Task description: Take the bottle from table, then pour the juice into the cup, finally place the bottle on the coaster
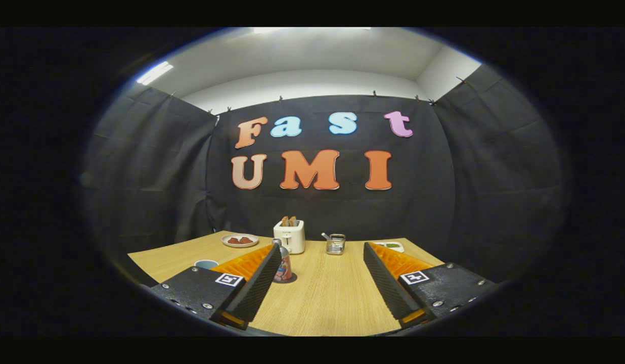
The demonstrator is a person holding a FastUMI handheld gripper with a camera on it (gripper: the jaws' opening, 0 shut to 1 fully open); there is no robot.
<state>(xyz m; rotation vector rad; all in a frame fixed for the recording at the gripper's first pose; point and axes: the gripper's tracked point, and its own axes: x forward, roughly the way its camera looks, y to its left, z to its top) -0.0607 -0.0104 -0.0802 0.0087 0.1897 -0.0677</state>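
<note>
Your gripper (320, 283) is hanging above the wooden table (327, 298) with its jaws spread wide and nothing between them. Just past the left finger, the juice bottle (283, 265) is standing upright on a dark round coaster (287, 279), so the task is looking finished or nearly so. Left of that finger, the blue cup (206, 264) is sitting partly hidden; you cannot tell whether it holds juice. Farther back, a toaster (289, 236) is waiting.

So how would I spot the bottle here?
Start at the white toaster at the table's back. Nearer, beside the open gripper's left finger, stands the small bottle on a dark round coaster, silver-capped, with a reddish label.
</note>
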